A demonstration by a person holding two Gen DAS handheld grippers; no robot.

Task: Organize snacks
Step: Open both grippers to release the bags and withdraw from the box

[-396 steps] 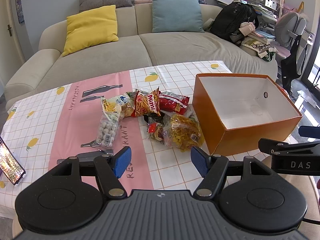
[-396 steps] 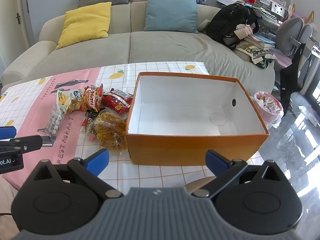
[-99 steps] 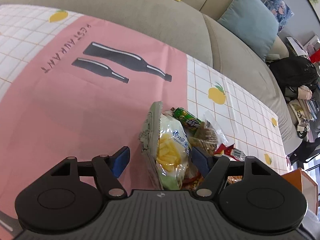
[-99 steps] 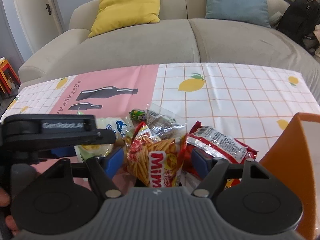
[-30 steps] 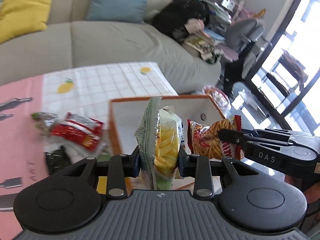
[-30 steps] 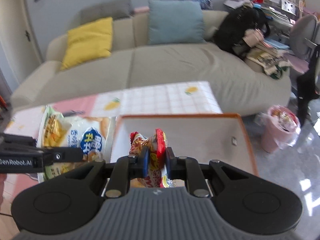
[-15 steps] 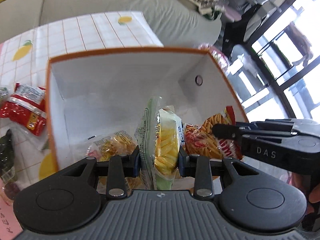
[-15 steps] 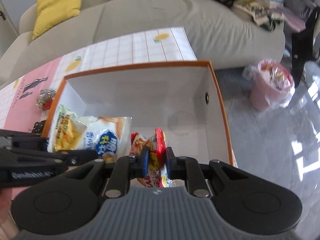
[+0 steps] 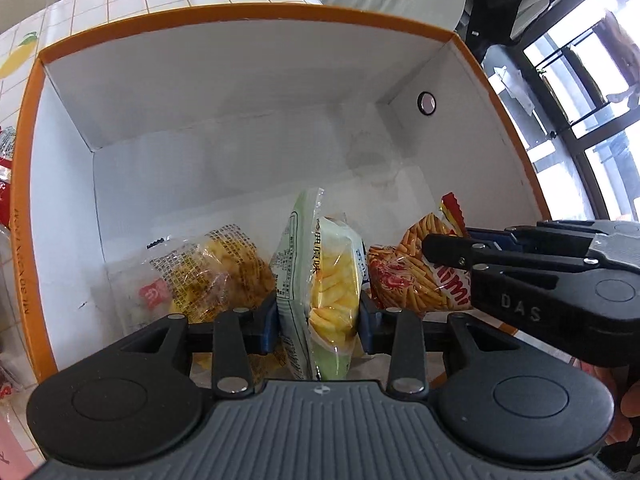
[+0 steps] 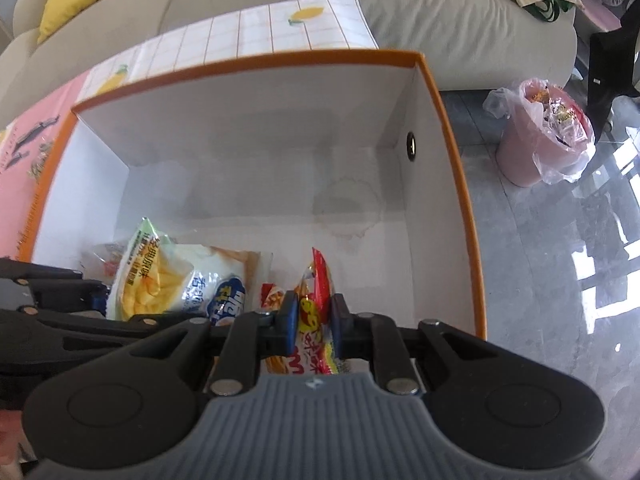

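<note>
Orange card outside and white inside, the box is the landmark for every position below. Nearest the lens, the left claw has a green-and-white chip packet between its blue pads; its jaws have just been opening, yet the pads appear to touch the packet on both sides, so I judge it gripped, though loosening. The right claw is clenched on the red stick-snack bag.

Change noted: a second ago both packets hung above the box with the sofa beyond; now both sit low inside it, against its near wall. A clear bag of yellow snacks lies on the box floor, left of the chip packet. Judgement: release of two items into the box is in hand; the far half of the box floor is bare.

View differences: the left wrist view alone shows the clear bag plainly, and red packets on the bench left of the box, not yet stowed. The right wrist view alone shows the chip packet's printed face and, right of the box, a pink bin on the floor.
</note>
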